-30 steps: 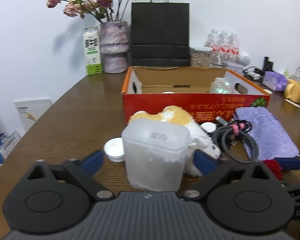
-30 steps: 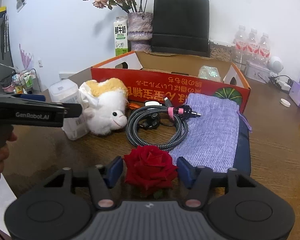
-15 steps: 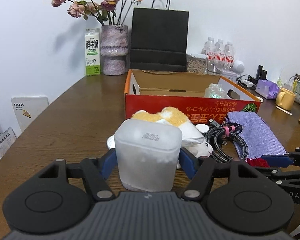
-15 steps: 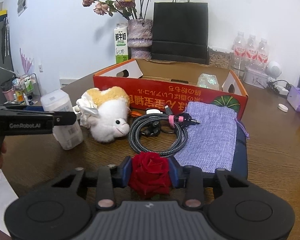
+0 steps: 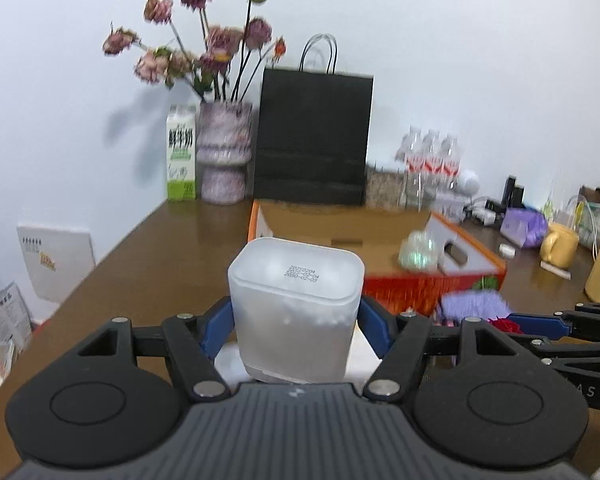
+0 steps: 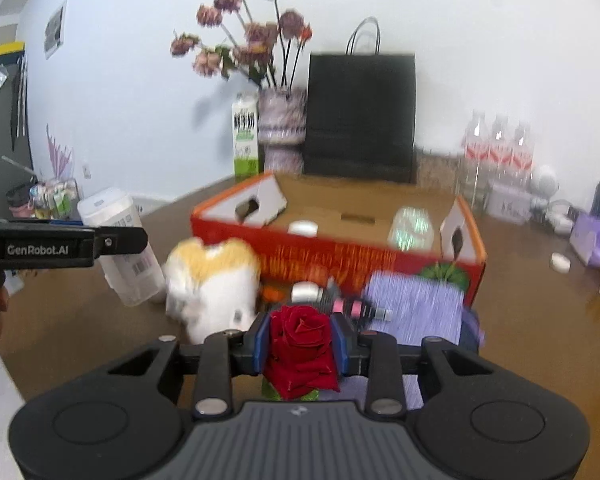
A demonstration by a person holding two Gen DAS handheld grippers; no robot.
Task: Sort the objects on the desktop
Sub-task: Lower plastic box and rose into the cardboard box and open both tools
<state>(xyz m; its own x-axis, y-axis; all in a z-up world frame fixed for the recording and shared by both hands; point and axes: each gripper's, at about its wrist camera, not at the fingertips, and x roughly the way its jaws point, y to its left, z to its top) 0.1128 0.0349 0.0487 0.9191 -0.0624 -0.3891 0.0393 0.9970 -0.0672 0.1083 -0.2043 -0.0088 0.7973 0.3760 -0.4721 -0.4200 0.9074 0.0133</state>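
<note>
My left gripper (image 5: 296,322) is shut on a frosted white plastic container (image 5: 296,280) and holds it upright, clear of the table. In the right wrist view the same container (image 6: 128,276) hangs at the left in the left gripper (image 6: 112,236). The jaws of my right gripper (image 6: 301,342) are closing, with their blue pads pressed on a red rose (image 6: 300,364) raised off the table. Beyond both stands the red cardboard box (image 6: 339,256), open at the top. A white and yellow plush toy (image 6: 216,288), a braided cable (image 6: 355,306) and a purple pouch (image 6: 415,308) lie before it.
Inside the box lie a white lid (image 6: 303,227) and a clear crumpled item (image 6: 409,228). A vase of dried flowers (image 5: 224,156), a milk carton (image 5: 182,152), a black paper bag (image 5: 311,140) and water bottles (image 5: 431,156) line the back. At far right stands a yellow mug (image 5: 557,246).
Both grippers closed, the left on the container and the right on the rose. Both then rose, lifting the two things off the table, so the box and table sit lower in view.
</note>
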